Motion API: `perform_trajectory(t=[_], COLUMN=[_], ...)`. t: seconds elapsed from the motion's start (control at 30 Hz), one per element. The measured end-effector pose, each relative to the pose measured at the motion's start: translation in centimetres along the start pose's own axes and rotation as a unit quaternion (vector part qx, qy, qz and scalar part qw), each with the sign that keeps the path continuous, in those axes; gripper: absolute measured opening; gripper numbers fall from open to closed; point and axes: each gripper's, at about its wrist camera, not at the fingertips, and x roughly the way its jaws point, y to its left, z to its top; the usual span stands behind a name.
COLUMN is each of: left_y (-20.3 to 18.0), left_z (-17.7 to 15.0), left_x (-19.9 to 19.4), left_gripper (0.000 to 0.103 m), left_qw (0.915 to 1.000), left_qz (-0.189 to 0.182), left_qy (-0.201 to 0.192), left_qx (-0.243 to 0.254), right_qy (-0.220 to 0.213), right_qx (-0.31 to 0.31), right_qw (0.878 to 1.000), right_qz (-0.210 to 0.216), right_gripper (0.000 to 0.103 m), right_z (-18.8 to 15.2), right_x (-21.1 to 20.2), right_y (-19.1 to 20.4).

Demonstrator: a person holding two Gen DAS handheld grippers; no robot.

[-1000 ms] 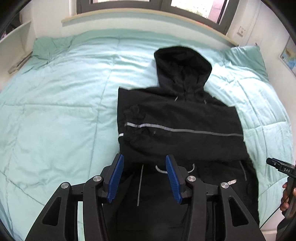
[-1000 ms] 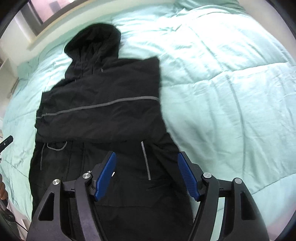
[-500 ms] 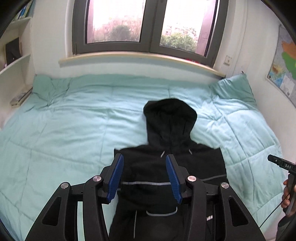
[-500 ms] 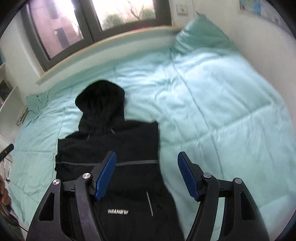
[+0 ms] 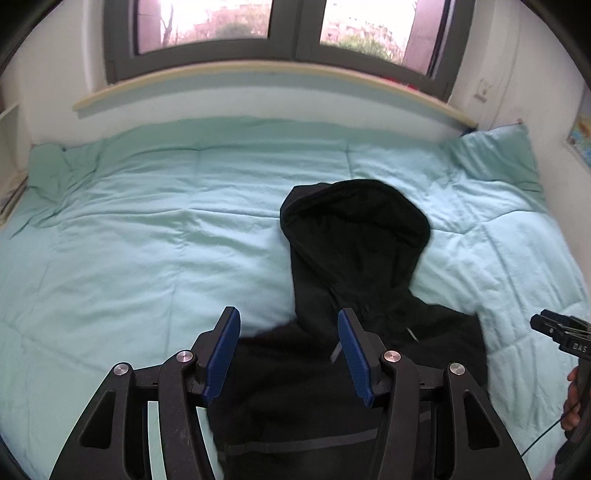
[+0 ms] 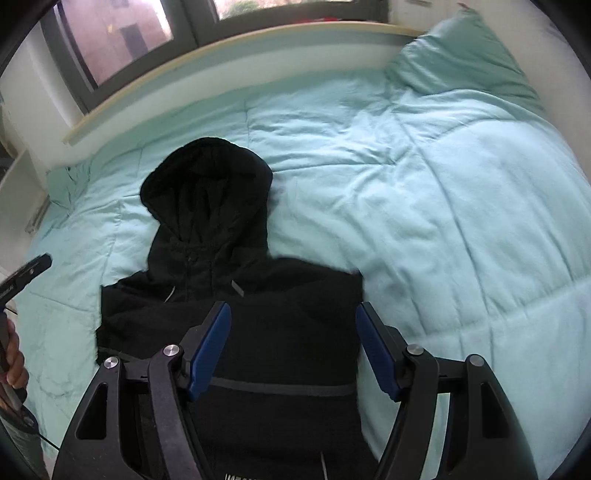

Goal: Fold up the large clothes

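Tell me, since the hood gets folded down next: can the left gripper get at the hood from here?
Probably yes. The left gripper, jaws opening and empty, hangs over the jacket; the hood lies flat just ahead on the quilt, uncovered.

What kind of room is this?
Most likely a bedroom. A big bed with a mint-green quilt and a matching pillow sits under a window, and a black hooded jacket lies spread out on it.

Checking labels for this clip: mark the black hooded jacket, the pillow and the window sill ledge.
black hooded jacket [image 6: 207,206], right wrist view, on its hood.
pillow [image 5: 495,155], left wrist view, on its front face.
window sill ledge [image 5: 258,72], left wrist view, on its pale front edge.
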Motion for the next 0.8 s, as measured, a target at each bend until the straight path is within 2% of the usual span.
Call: perform_trajectory(t=[0.2,0.4,0.47,0.5,0.53,0.57,0.6,0.67,0.7,0.77,0.8], left_y=[0.7,1.0,0.8,0.7,0.8,1.2,2.1,3.8,5.2,6.8,7.2], left_z=[5.0,7.9,8.5,8.7,9.0,9.4,9.9,10.5,10.4,9.6,9.1], left_x=[10.8,19.4,22.4,23.3,24.0,24.0,23.5,20.8,18.7,17.0,17.2], left_gripper=[0.057,0.057,0.057,0.057,0.037,0.015,0.008,0.008,0.009,0.012,0.014], left_qw=[0.9996,0.9982,0.9973,0.9971,0.9972,0.9978,0.9974,0.9951,0.9897,0.9813,0.9792], left_qz=[-0.006,-0.009,-0.007,-0.001,0.003,-0.002,-0.027,-0.081,-0.126,-0.172,-0.181], left_qy=[0.027,0.059,0.073,0.076,0.074,0.066,0.065,0.033,0.012,-0.004,-0.001], left_qx=[-0.009,-0.008,-0.004,-0.002,0.001,0.0,-0.014,-0.048,-0.067,-0.086,-0.091], right_qy=[-0.001,0.005,0.02,0.045,0.071,0.088,0.083,0.018,-0.015,-0.047,-0.049], right_qx=[0.004,0.002,0.011,0.012,0.006,-0.006,-0.014,-0.026,-0.037,-0.044,-0.043], right_qw=[1.0,1.0,1.0,0.999,0.997,0.996,0.996,0.999,0.999,0.998,0.998], right_qz=[0.018,0.016,0.016,0.028,0.033,0.027,0.016,0.017,0.013,0.011,0.017], right_gripper=[0.073,0.073,0.073,0.073,0.06,0.003,0.005,0.005,0.005,0.005,0.005], right_z=[6.5,11.7,12.9,13.4,13.6,13.7,13.8,14.0,13.7,12.8,12.2], right_x=[8.6,17.0,20.0,22.1,23.7,24.7,24.4,20.6,18.2,15.6,15.6], right_y=[1.3,1.8,1.9,2.2,2.6,3.0,3.1,3.0,2.9,2.7,2.4])
